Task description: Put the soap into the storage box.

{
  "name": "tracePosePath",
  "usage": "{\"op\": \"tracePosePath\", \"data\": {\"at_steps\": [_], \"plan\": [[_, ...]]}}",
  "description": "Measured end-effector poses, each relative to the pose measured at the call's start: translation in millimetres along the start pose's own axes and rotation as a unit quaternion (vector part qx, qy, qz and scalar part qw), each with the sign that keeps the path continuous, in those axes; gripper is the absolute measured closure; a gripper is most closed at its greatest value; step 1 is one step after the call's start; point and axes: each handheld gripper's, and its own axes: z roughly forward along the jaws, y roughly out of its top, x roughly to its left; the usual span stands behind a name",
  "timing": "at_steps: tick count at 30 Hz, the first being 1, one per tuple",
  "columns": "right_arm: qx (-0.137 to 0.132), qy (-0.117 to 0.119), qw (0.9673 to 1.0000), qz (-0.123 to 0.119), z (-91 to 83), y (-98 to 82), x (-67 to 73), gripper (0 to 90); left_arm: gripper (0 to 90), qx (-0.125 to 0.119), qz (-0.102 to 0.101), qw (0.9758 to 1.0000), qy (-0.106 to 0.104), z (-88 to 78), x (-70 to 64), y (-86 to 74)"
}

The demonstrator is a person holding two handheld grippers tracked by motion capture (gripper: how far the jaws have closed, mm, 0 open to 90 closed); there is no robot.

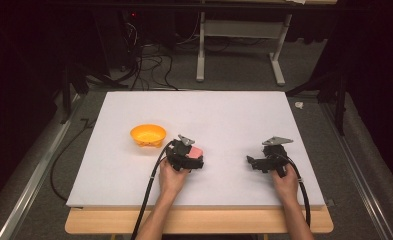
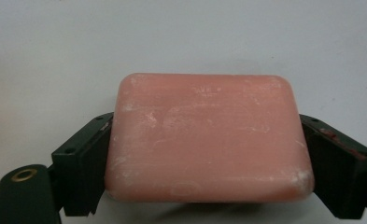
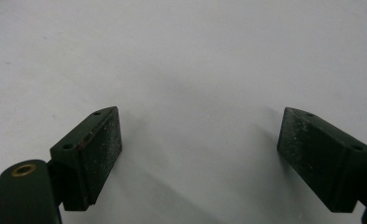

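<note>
With the left gripper (image 1: 193, 159) clamped on the pink soap bar (image 2: 208, 137) at frame centre, the grasp looks made; next probably a lift toward the orange bowl (image 1: 148, 135) at upper left, while the right gripper (image 1: 256, 164) rests wide open, empty.

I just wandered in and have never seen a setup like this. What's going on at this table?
A person sits at a white table holding a black two-jaw gripper in each hand. The left gripper has its jaws pressed against both sides of a pink rectangular bar of soap, which lies on the table. The right gripper rests off to the side with its jaws wide apart and nothing between them. An orange plastic bowl sits just beyond the soap, to its left.
</note>
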Motion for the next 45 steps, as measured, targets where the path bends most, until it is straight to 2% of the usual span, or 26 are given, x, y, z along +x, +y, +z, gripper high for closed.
{"op": "tracePosePath", "data": {"at_steps": [4, 13, 14, 17, 26, 37, 45], "plan": [[0.0, 0.0, 1.0, 0.0, 0.0, 0.0, 0.0, 14.5, 13.6, 0.002, 0.003, 0.9999, -0.012, -1.8, 0.0, 0.0], [0.0, 0.0, 1.0, 0.0, 0.0, 0.1, -0.2, 14.5, 13.7, -0.004, 0.004, 0.9998, -0.021, -10.7, 3.2, 1.3], [0.0, 0.0, 1.0, 0.0, 0.0, 0.1, -0.1, 14.5, 13.7, -0.011, -0.006, 0.9995, -0.028, -15.1, 5.3, 1.8], [0.0, 0.0, 1.0, 0.0, 0.0, 0.1, -0.1, 14.5, 13.7, -0.019, -0.016, 0.9991, -0.035, -21.8, 7.8, 3.2], [0.001, 0.0, 1.0, 0.0, 0.0, 0.1, -0.1, 14.5, 13.7, -0.023, -0.005, 0.9992, -0.033, -36.1, 10.5, 1.8], [0.001, 0.0, 1.0, 0.0, 0.0, 0.1, 0.0, 14.5, 13.7, -0.029, -0.016, 0.9986, -0.042, -48.6, 18.3, 2.3], [0.0, 0.0, 1.0, 0.0, 0.0, 0.1, -0.1, 14.5, 13.7, -0.031, -0.003, 0.9987, -0.041, -63.9, 19.0, 5.0]]}}
